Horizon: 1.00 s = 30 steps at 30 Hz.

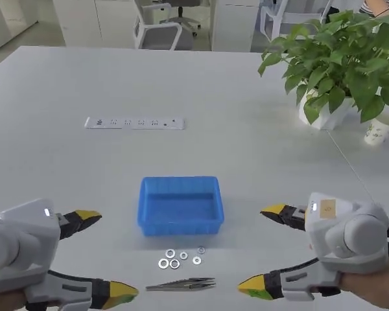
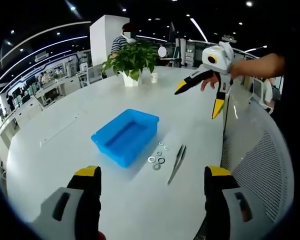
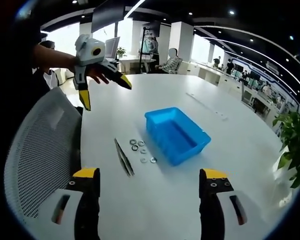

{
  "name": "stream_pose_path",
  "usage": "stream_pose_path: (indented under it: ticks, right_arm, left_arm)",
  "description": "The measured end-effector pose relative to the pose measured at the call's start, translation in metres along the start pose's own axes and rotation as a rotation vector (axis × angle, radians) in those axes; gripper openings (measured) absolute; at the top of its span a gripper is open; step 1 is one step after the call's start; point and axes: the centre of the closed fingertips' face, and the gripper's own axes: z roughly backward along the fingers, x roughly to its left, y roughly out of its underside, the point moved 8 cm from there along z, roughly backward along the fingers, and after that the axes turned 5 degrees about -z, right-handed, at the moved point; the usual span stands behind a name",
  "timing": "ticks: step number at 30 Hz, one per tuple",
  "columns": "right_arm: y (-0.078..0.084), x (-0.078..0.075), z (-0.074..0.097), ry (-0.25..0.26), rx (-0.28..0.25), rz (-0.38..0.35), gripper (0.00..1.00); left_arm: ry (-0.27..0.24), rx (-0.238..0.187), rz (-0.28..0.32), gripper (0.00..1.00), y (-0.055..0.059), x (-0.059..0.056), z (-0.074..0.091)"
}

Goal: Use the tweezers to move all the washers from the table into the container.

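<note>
Several small metal washers (image 1: 179,258) (image 2: 158,156) (image 3: 141,150) lie loose on the white table, just in front of a blue rectangular container (image 1: 180,205) (image 2: 125,135) (image 3: 176,134) with nothing visible inside. Silver tweezers (image 1: 181,284) (image 2: 176,163) (image 3: 124,157) lie flat on the table, nearer to me than the washers. My left gripper (image 1: 104,256) (image 2: 152,182) (image 3: 104,89) is open at the left, jaws wide and holding nothing. My right gripper (image 1: 266,249) (image 3: 147,187) (image 2: 199,96) is open at the right, also holding nothing. Both hover above the table on either side of the tweezers.
A white power strip (image 1: 134,122) lies farther back on the table. A potted green plant (image 1: 340,65) (image 2: 132,62) and a paper cup (image 1: 378,129) stand at the far right. A mesh office chair (image 3: 42,150) (image 2: 262,155) is at the table's near edge.
</note>
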Motion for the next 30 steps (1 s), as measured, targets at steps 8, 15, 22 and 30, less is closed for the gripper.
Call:
stream_pose_path:
  ticks: [8,15,22,30]
  right_arm:
    - [-0.002,0.003,-0.014,-0.056,0.048,0.087,0.71]
    - [-0.002,0.005,-0.027,-0.112,0.092,0.144,0.63]
    - [-0.002,0.011,-0.041,-0.173,0.130,0.215,0.55]
    - [0.001,0.017,-0.057,-0.228,0.172,0.274,0.45]
  left_arm:
    - [0.059,0.038,-0.056,0.79,0.005,-0.002,-0.012]
    - [0.112,0.074,-0.106,0.69,0.015,-0.001,-0.024]
    - [0.162,0.105,-0.144,0.58,0.023,-0.004,-0.037]
    - [0.215,0.145,-0.189,0.46,0.031,-0.009,-0.050]
